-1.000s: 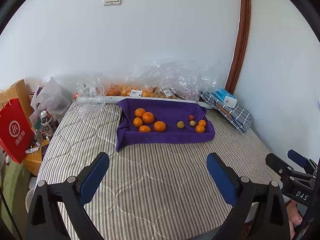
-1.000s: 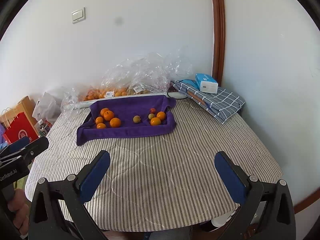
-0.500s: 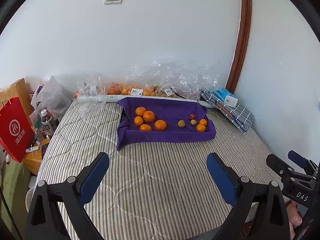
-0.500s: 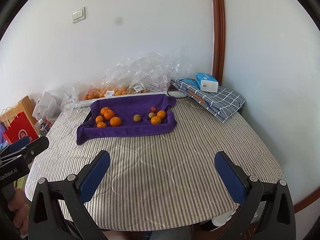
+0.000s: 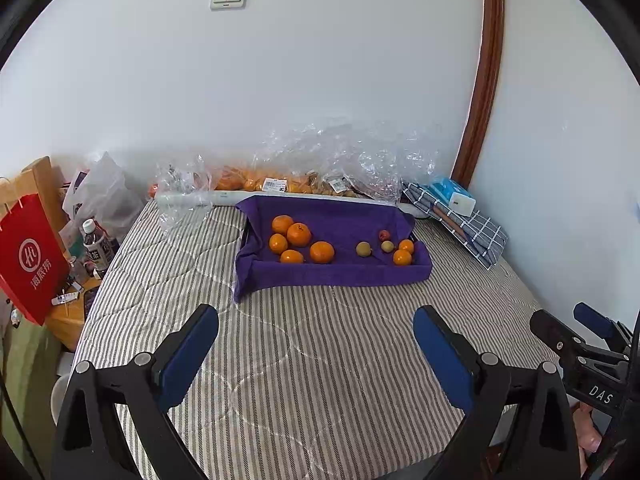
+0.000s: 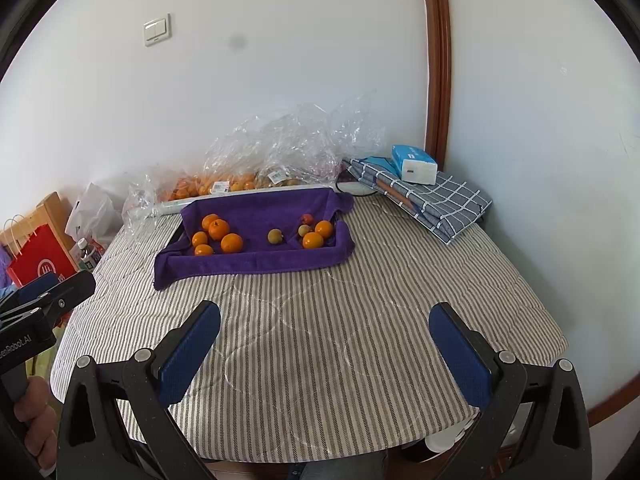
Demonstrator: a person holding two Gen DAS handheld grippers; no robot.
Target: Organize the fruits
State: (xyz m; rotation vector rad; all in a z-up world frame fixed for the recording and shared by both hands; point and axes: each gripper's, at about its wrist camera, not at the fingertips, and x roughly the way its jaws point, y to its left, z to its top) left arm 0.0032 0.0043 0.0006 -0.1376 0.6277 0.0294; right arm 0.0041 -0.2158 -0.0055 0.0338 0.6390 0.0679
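A tray draped in a purple cloth [image 5: 340,272] [image 6: 256,262] lies at the far side of a striped table. Several oranges [image 5: 298,234] [image 6: 218,230] cluster in its left half. A yellow-green fruit [image 5: 363,249] [image 6: 275,236] lies near the middle. Two small oranges [image 5: 402,257] [image 6: 313,240], another pale fruit and a small red fruit [image 5: 384,235] lie at its right end. My left gripper [image 5: 316,344] is open and empty, well short of the tray. My right gripper [image 6: 324,344] is open and empty too, equally far back.
Clear plastic bags with more oranges [image 5: 256,182] [image 6: 224,184] line the wall behind the tray. A folded checked cloth [image 6: 440,200] with a blue tissue pack [image 6: 414,164] lies at the back right. A red bag [image 5: 30,256] and a bottle [image 5: 94,240] stand left of the table.
Both grippers have tilted or drawn slightly, so the tray sits a little higher in both views. Both stay open and nothing on the table has moved.
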